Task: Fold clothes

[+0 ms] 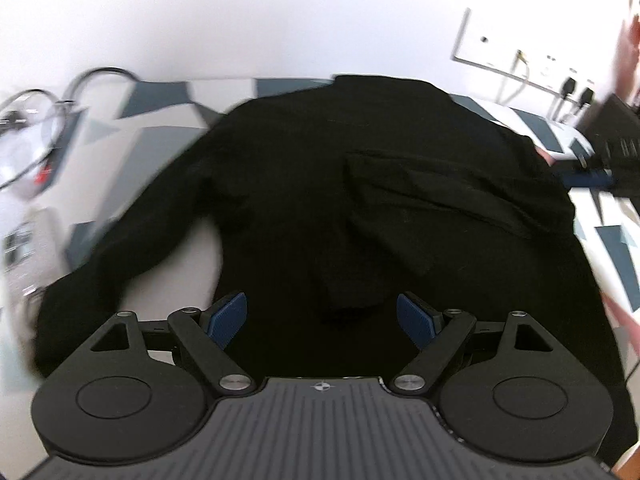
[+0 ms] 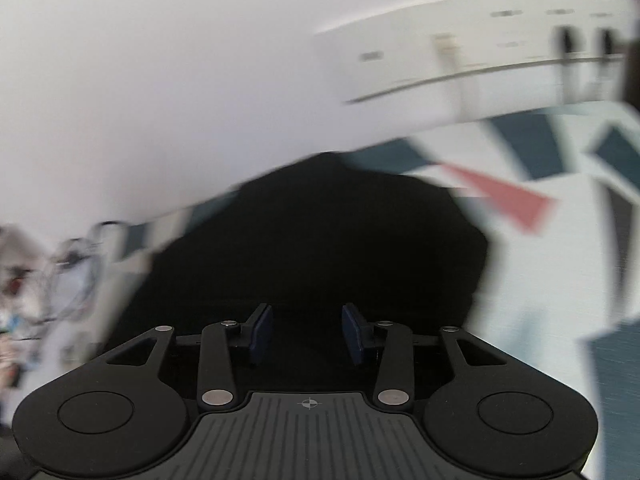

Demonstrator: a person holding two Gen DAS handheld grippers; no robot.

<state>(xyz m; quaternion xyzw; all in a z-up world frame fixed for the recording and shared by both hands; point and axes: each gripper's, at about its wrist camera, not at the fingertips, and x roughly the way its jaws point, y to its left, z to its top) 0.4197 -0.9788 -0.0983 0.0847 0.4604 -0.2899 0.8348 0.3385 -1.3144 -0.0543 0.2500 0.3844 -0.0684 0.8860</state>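
Observation:
A black long-sleeved garment (image 1: 320, 184) lies spread on a table with a white, grey-blue and pink geometric cloth (image 1: 160, 128). One sleeve (image 1: 440, 200) is folded across its body, the other sleeve (image 1: 120, 240) stretches out to the left. My left gripper (image 1: 322, 320) is open and empty, just above the garment's near edge. In the right wrist view the garment (image 2: 320, 240) is a blurred dark mass. My right gripper (image 2: 307, 332) is open and empty, close over it.
Cables and small devices (image 1: 36, 128) lie at the table's left end. A white wall panel with sockets and plugs (image 1: 528, 60) is at the back right, also in the right wrist view (image 2: 480, 60). A dark box (image 1: 616, 140) stands at the right.

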